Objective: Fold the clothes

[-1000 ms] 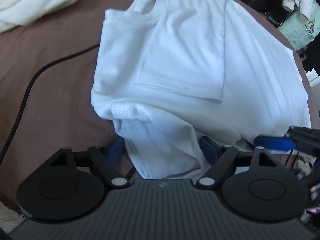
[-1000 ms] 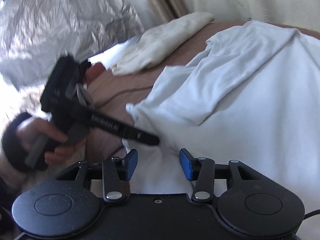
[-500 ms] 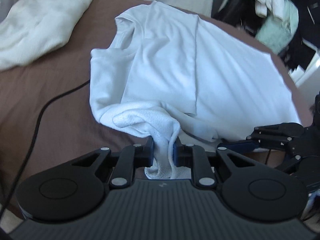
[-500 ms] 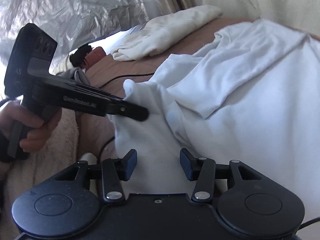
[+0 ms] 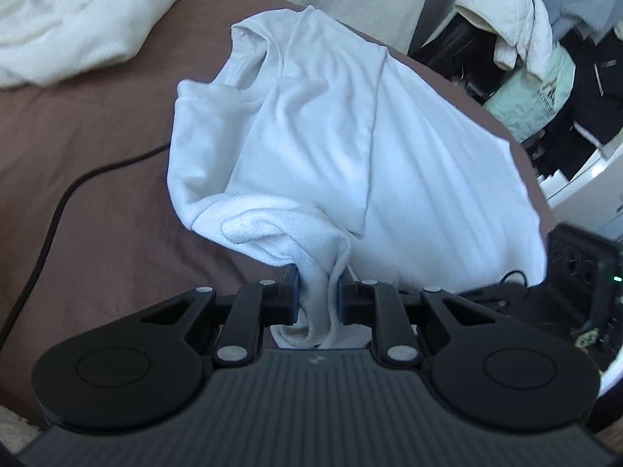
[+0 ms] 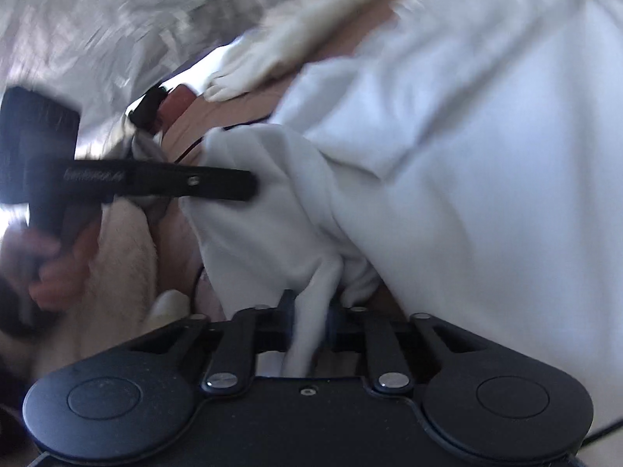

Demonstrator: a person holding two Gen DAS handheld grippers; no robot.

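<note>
Both of our grippers pinch the white shirt (image 5: pixel 389 163), which lies spread on the brown bed (image 5: pixel 97 148). Our left gripper (image 5: pixel 318 292) is clamped on a bunched near edge of the shirt. A black cord (image 5: pixel 58 202) runs under the shirt and we lose it there. Our right gripper (image 6: pixel 309 325) is also squeezed tight on a fold of shirt, though that view is blurry. A cream blanket (image 5: pixel 78 15) is cut off at the top left.
</note>
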